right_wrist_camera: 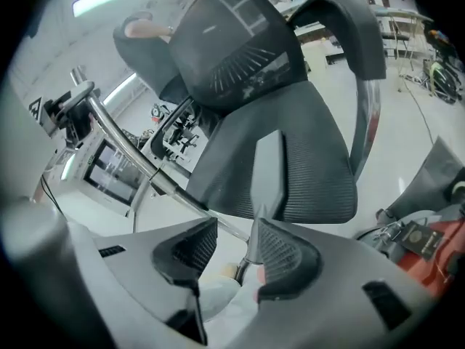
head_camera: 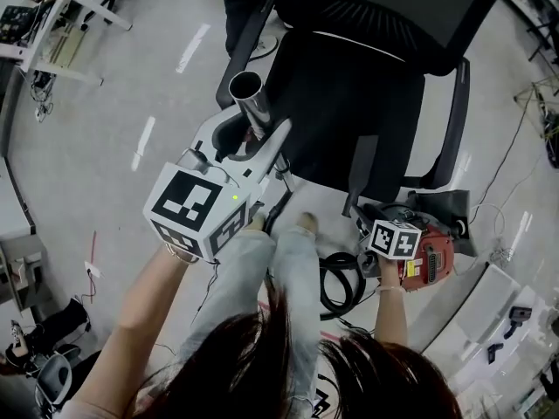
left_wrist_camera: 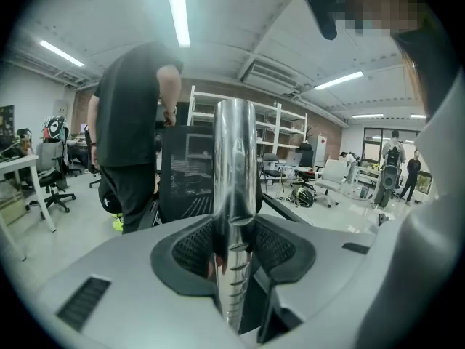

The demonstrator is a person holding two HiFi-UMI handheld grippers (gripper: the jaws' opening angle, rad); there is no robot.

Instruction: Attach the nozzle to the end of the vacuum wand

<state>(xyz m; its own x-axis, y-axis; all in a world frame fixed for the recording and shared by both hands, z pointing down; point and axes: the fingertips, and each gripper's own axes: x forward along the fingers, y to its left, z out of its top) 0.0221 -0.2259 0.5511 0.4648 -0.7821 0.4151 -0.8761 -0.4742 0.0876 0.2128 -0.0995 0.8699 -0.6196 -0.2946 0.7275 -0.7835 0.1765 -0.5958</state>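
The chrome vacuum wand (head_camera: 247,94) stands tilted with its open end up, in front of a black office chair. My left gripper (head_camera: 253,138) is shut on the wand, and its pads press on both sides of the tube (left_wrist_camera: 234,195). My right gripper (head_camera: 377,221) is low at the right, beside the red vacuum body (head_camera: 430,260). Its jaws stand open (right_wrist_camera: 229,249) with nothing between the pads. A dark grey part (head_camera: 444,206) lies by the red body; I cannot tell whether it is the nozzle. In the right gripper view the wand (right_wrist_camera: 123,140) runs diagonally at the left.
The black office chair (head_camera: 367,85) fills the middle, straight ahead of both grippers. A black hose (head_camera: 341,278) coils on the floor by my knees. Someone in dark clothes (left_wrist_camera: 134,144) stands behind the chair. Desks (head_camera: 52,33) stand at the far left, white shelving (head_camera: 489,321) at the right.
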